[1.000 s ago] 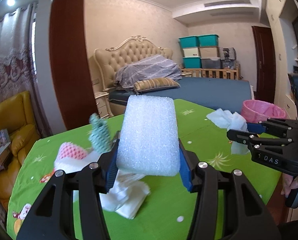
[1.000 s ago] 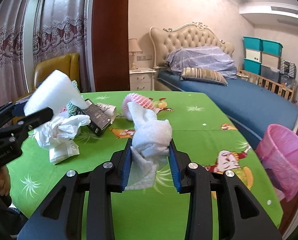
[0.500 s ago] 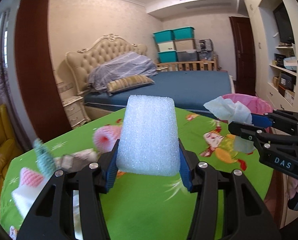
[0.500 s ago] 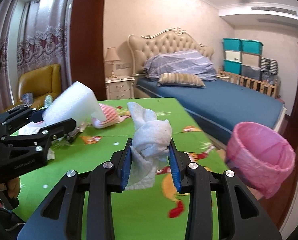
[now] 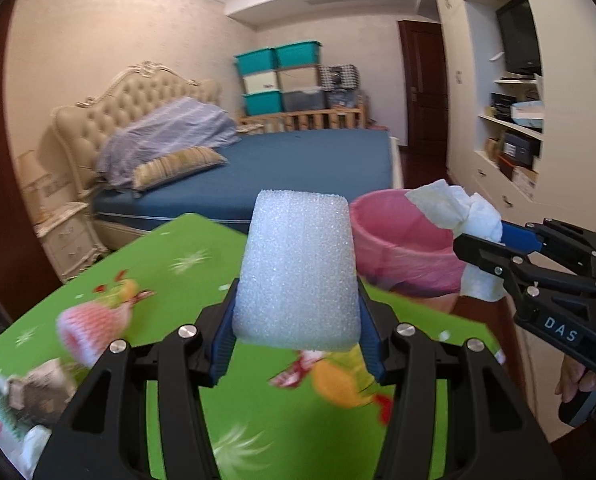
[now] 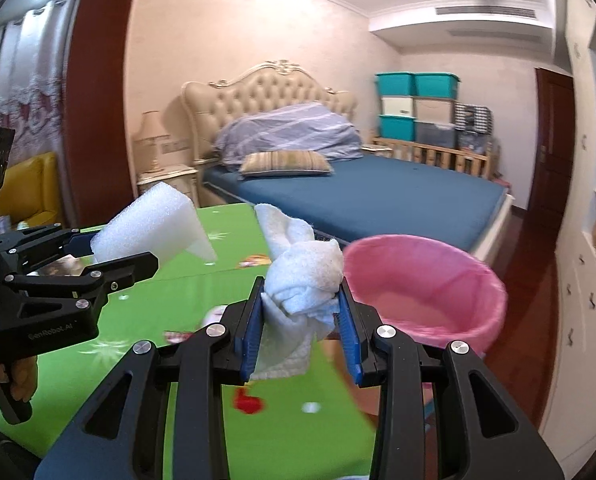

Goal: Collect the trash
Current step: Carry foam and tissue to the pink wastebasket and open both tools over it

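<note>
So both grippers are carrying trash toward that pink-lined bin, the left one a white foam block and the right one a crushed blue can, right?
Not the can. The right gripper is clamped on a crumpled white paper towel, as the right wrist view shows. The left gripper does hold the white foam block, near the pink-lined bin.

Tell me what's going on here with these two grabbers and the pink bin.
A person is clearing trash off a green table with a handheld gripper in each hand. The left gripper is shut on a white foam block, and the right gripper is shut on a crumpled white paper towel. Both point toward the pink-lined trash bin past the table's edge; nothing is dropped in yet. A pink foam fruit net and other blurred scraps lie on the table.
</note>
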A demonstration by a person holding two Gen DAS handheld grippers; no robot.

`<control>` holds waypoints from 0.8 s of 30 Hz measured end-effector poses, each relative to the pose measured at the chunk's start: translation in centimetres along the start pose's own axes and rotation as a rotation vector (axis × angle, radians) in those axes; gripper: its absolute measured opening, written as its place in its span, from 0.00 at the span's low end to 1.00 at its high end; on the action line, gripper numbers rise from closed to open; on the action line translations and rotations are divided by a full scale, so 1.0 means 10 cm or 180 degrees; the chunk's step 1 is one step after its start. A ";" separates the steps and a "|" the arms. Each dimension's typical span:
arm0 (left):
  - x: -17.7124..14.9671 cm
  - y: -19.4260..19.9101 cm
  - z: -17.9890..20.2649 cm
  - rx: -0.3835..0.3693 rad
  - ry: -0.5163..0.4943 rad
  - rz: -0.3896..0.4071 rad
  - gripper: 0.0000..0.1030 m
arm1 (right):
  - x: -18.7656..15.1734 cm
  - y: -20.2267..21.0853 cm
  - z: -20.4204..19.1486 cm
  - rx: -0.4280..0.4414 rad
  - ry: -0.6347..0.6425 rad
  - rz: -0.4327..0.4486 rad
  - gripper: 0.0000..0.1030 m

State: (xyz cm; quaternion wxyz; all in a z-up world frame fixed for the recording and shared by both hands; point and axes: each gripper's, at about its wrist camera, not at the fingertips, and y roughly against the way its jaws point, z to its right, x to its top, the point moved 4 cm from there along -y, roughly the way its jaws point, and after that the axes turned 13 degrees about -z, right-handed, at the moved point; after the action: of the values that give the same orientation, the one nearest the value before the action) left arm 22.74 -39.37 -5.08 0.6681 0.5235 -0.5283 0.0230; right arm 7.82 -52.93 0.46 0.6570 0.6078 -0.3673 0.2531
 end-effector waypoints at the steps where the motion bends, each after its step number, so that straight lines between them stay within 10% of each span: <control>1: 0.06 -0.06 0.05 -0.0064 -0.0016 -0.0018 0.49 | 0.00 -0.02 0.09 -0.0035 -0.0020 -0.0012 0.33; 24: 1.36 -1.44 0.97 -0.0781 0.0000 -0.0253 0.49 | 0.24 -0.68 1.52 -0.0364 -0.0331 -0.0196 0.33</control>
State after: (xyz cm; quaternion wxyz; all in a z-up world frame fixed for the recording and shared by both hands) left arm 30.56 -59.99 -5.91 0.7275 0.4583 -0.5059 -0.0683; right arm 11.91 -69.04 -1.96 0.6782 0.5925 -0.3959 0.1794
